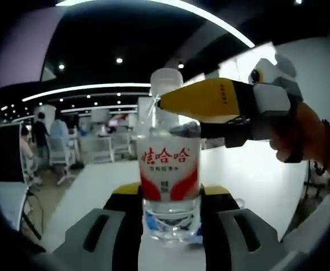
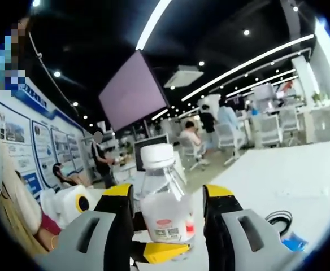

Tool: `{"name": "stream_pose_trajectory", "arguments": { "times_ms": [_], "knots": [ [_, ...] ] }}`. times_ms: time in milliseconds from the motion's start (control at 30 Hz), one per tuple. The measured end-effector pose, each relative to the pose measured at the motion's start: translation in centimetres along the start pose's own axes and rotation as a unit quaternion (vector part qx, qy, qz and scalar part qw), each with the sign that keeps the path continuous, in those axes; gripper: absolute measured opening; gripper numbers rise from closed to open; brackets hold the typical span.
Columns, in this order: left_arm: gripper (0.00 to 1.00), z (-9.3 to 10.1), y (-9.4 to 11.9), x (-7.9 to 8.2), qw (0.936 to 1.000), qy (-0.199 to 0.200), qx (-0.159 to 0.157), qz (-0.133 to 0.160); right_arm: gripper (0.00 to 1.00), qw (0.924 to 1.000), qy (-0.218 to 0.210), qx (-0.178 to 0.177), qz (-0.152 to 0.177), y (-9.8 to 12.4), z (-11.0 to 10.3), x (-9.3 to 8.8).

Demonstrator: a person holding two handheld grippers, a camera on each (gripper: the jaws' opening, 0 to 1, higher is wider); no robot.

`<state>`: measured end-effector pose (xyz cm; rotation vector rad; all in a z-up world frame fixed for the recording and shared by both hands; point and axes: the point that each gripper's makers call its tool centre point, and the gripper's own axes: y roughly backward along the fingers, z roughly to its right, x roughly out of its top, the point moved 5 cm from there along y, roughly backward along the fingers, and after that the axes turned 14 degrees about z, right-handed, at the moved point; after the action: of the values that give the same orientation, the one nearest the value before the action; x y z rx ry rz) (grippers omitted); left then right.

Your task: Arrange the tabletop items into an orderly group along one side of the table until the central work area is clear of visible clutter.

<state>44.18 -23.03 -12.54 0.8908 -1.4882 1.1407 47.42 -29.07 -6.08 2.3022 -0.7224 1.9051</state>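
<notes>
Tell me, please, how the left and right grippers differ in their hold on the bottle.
The left gripper has its jaws against the bottle at its clear base, below the label. The right gripper flanks the upper part, above the label, and whether it pinches is unclear. In the left gripper view the left gripper rises from below, while the right gripper comes in sideways. Both have yellow-tipped jaws and meet at the same bottle.

Both grippers (image 1: 170,223) (image 2: 168,226) have grey jaws with yellow-black tips; the hand (image 1: 300,135) wears a dark beaded bracelet (image 1: 325,147).
</notes>
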Motion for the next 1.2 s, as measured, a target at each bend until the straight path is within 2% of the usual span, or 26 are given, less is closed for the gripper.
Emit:
{"name": "stream_pose_trajectory", "arguments": {
  "times_ms": [167,300,333,467,667,833,1200],
  "knots": [
    [0.35,0.1,-0.1,0.1,1.0000,-0.008,-0.004,0.002,0.47,0.9998,0.006,0.004,-0.017,-0.3,-0.5,-0.8],
    [0.35,0.0,-0.2,0.2,1.0000,0.003,-0.003,0.003,0.41,0.9997,0.017,0.003,-0.020,-0.5,-0.4,-1.1],
    [0.35,0.0,-0.2,0.2,1.0000,0.003,-0.003,0.004,0.40,0.9992,0.035,0.002,-0.018,-0.4,-0.2,-0.9],
    [0.36,0.0,-0.2,0.3,1.0000,0.000,-0.005,0.002,0.39,0.9991,0.034,0.008,-0.022,-0.4,-0.3,-0.9],
    [0.36,-0.1,-0.4,0.3,1.0000,-0.004,-0.005,0.004,0.37,0.9970,0.073,0.019,-0.021,-0.5,-0.8,-0.7],
    [0.37,-0.1,-0.5,0.5,0.9999,-0.003,-0.008,0.009,0.37,0.9972,0.071,0.014,-0.017,-0.4,-0.4,-0.5],
    [0.39,0.3,-0.5,-0.4,0.9997,-0.005,-0.016,-0.019,0.36,0.9934,0.105,0.023,-0.042,-0.4,-0.5,-1.3]
  ]
}}
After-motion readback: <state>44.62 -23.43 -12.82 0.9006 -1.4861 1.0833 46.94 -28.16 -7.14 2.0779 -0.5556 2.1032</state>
